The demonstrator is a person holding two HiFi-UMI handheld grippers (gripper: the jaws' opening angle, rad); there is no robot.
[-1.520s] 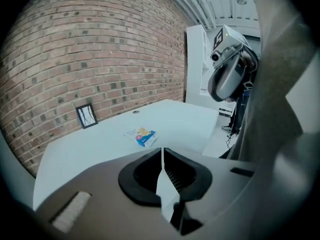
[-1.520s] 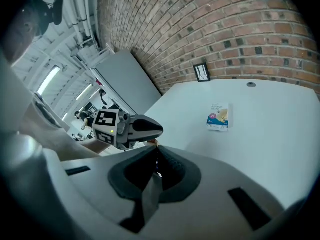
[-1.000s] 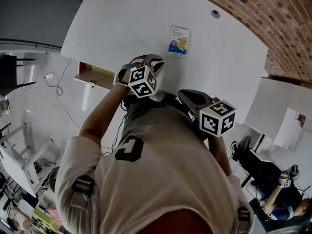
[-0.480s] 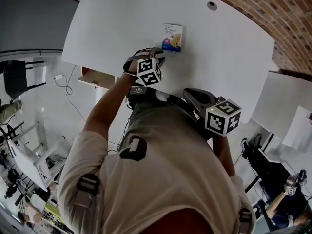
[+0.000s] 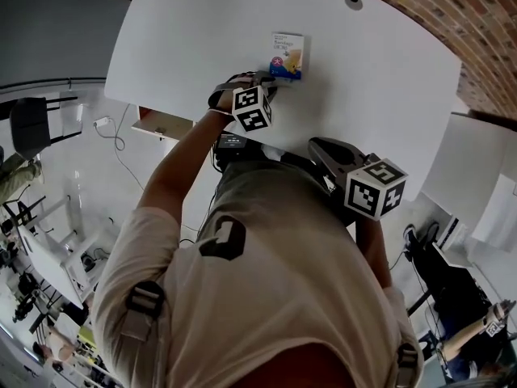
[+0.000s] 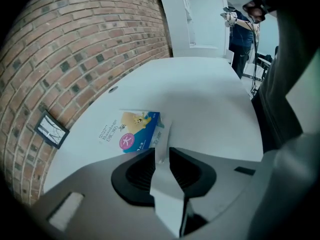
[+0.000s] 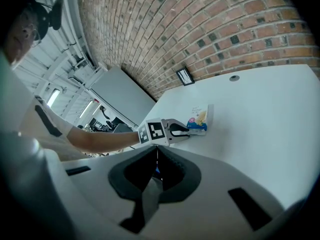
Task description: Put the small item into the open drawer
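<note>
The small item is a blue-and-white bandage box [image 5: 288, 55] lying flat on the white table [image 5: 380, 71]. My left gripper [image 5: 271, 78] reaches over the table's near edge to the box's near end. In the left gripper view the box [image 6: 131, 131] lies just ahead, and its white near edge sits in the gap of the left gripper [image 6: 162, 156]. Those jaws are closing and still stand apart. The right gripper view shows the same reach to the box [image 7: 199, 118]. The open wooden drawer [image 5: 163, 124] hangs under the table's left side. My right gripper [image 5: 315, 145] is shut, held back at the near edge.
A round cable hole [image 5: 353, 2] sits far back on the table, near a brick wall [image 5: 477, 23]. A second white table [image 5: 477, 184] stands to the right. Chairs and cables lie on the floor at the left. A person sits at the lower right [image 5: 477, 346].
My left gripper has moved forward from the table's near edge up to the box. The right gripper has stayed at the near edge.
</note>
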